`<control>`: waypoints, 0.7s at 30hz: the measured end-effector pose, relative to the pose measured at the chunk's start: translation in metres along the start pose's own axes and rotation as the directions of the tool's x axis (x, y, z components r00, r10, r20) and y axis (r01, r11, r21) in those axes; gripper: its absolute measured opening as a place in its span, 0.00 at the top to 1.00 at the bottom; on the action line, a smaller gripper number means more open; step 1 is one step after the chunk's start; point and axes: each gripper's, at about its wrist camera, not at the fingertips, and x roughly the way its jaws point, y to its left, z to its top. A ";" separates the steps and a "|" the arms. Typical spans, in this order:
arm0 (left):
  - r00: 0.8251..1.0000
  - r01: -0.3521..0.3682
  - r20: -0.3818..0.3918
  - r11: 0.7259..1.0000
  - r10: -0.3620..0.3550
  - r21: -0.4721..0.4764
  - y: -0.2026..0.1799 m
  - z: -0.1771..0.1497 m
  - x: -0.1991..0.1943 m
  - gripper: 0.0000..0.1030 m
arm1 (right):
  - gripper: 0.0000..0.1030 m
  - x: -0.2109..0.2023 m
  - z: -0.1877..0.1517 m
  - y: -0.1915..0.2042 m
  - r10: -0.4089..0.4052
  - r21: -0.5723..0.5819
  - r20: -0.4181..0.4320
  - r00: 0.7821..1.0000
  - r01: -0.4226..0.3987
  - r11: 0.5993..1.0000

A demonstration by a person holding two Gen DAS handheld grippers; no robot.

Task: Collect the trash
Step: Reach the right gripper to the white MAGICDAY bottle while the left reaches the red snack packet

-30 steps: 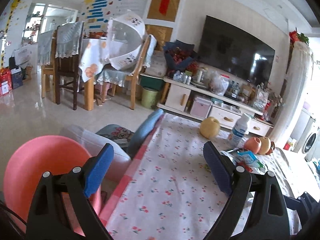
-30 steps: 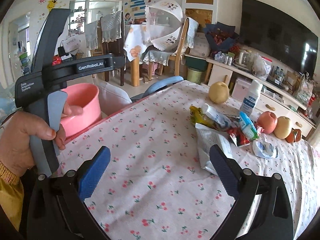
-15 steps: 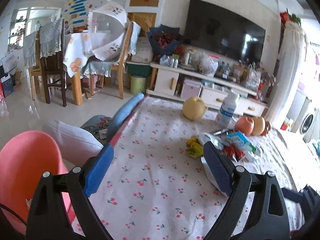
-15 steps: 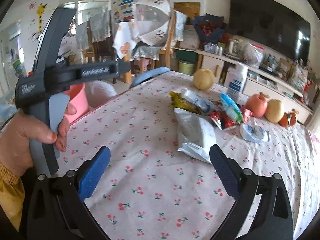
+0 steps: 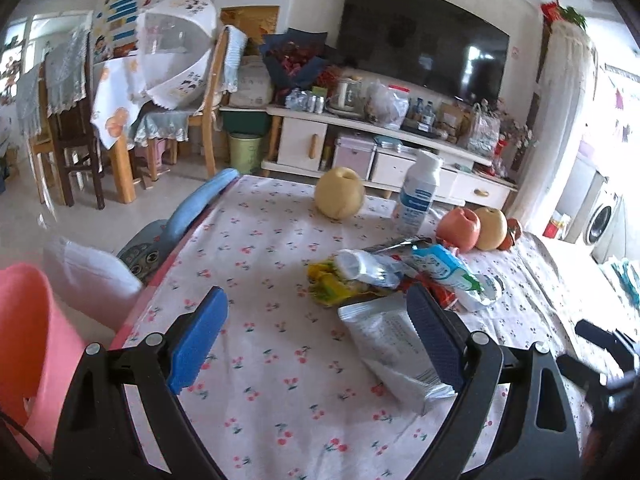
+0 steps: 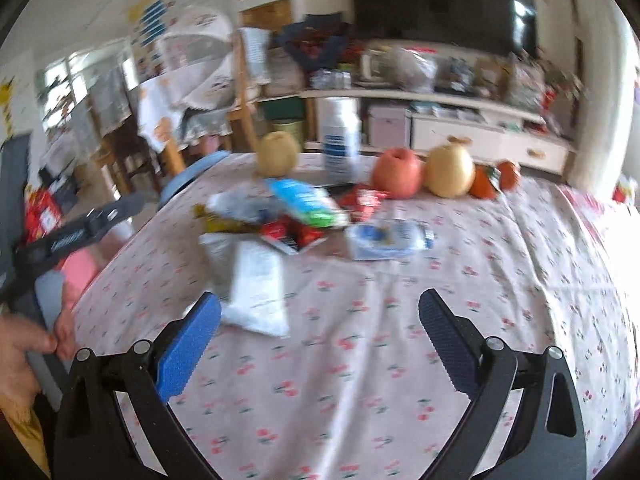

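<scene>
Trash pile point(image 5: 400, 280): loose wrappers heaped on the cherry-print tablecloth, centre to 2 o'clock in the left wrist view.
- Silver-white pouch point(image 5: 392, 344): flat, crumpled, nearest, at 5 o'clock of the heap.
- Yellow wrapper point(image 5: 332, 286): crumpled, 9 o'clock edge.
- Blue-green packet point(image 5: 444, 266): lying atop red wrappers point(image 6: 296, 232).
- Blue-white sachet point(image 6: 390, 238): flat, at 3 o'clock.

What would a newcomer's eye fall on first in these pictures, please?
Probably the heap of snack wrappers mid-table on the cherry-print tablecloth, with a silver pouch lying nearest. Behind it stand a white bottle and a row of fruit; a pink bin sits off the table's left edge.
</scene>
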 end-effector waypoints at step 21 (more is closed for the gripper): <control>0.984 0.057 -0.167 0.998 -0.054 0.014 -0.115 0.066 0.103 0.11 | 0.06 0.082 0.029 -0.102 -0.081 0.159 -0.092 0.992 0.095 0.983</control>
